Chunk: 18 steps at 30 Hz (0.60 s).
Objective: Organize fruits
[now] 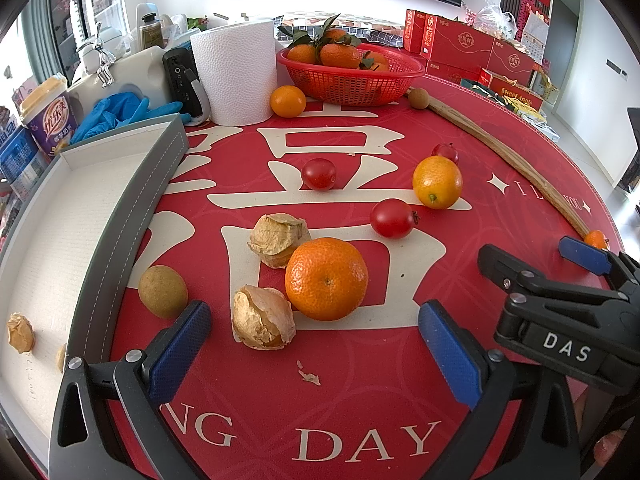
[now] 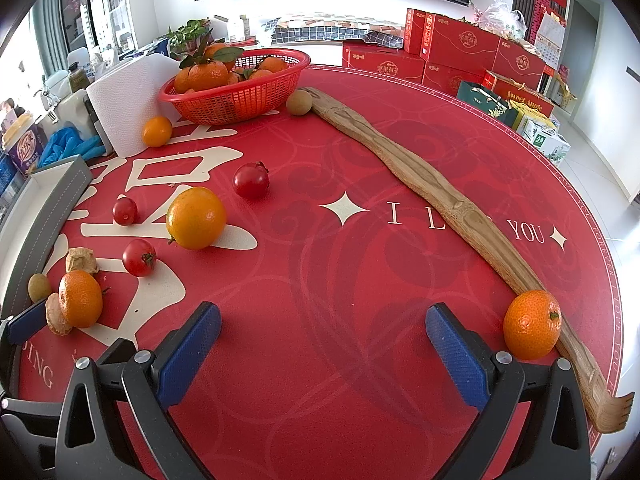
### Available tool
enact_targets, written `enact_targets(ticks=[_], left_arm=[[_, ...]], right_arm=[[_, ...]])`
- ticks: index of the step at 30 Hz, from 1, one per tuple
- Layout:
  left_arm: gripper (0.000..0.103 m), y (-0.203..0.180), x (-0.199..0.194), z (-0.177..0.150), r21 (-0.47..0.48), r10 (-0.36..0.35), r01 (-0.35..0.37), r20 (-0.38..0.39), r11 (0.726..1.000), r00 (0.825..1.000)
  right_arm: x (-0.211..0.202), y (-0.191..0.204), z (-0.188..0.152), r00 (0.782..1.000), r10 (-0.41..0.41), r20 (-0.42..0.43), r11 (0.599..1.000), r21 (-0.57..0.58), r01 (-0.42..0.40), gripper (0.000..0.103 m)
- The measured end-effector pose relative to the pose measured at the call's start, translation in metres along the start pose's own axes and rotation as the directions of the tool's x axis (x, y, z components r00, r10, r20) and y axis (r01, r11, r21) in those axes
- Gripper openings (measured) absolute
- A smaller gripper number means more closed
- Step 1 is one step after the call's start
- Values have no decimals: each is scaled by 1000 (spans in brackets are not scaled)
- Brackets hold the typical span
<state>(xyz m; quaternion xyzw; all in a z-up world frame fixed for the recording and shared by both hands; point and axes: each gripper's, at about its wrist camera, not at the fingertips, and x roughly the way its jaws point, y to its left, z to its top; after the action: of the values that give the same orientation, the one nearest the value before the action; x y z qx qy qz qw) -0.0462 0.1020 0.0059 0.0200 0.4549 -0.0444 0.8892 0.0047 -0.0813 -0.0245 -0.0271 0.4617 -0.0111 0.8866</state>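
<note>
Fruits lie loose on a round red table mat. In the left wrist view my left gripper [image 1: 320,348] is open, with a mandarin [image 1: 326,279] and a husked physalis [image 1: 262,317] just ahead between its fingers, untouched. A second physalis [image 1: 279,239], a brown longan [image 1: 163,291], cherry tomatoes [image 1: 392,218], [image 1: 319,174] and a yellow-orange citrus [image 1: 437,181] lie farther out. The grey-rimmed tray [image 1: 132,200] at left holds a physalis [image 1: 21,332]. My right gripper [image 2: 324,344] is open over bare mat, with a mandarin [image 2: 531,325] at its right.
A red basket [image 2: 236,98] of leafy mandarins stands at the back, with a small orange [image 2: 157,131] and a paper towel roll [image 2: 124,100] beside it. A long wooden back scratcher [image 2: 452,208] crosses the right side. Red gift boxes [image 2: 464,48] stand behind the table.
</note>
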Motion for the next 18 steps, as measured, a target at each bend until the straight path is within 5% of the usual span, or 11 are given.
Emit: enact_targets(ticks=[7, 13, 18], left_arm=[[103, 0, 0, 0, 0, 0, 0, 0, 1000, 1000], [103, 0, 0, 0, 0, -1, 1, 0, 1000, 1000], [103, 0, 0, 0, 1, -1, 1, 0, 1000, 1000]], right_arm=[[-18, -13, -12, 998, 50, 24, 998, 38, -51, 103], [-66, -45, -20, 971, -130, 198, 991, 43, 124, 103], [-48, -72, -11, 986, -98, 132, 993, 76, 89, 103]])
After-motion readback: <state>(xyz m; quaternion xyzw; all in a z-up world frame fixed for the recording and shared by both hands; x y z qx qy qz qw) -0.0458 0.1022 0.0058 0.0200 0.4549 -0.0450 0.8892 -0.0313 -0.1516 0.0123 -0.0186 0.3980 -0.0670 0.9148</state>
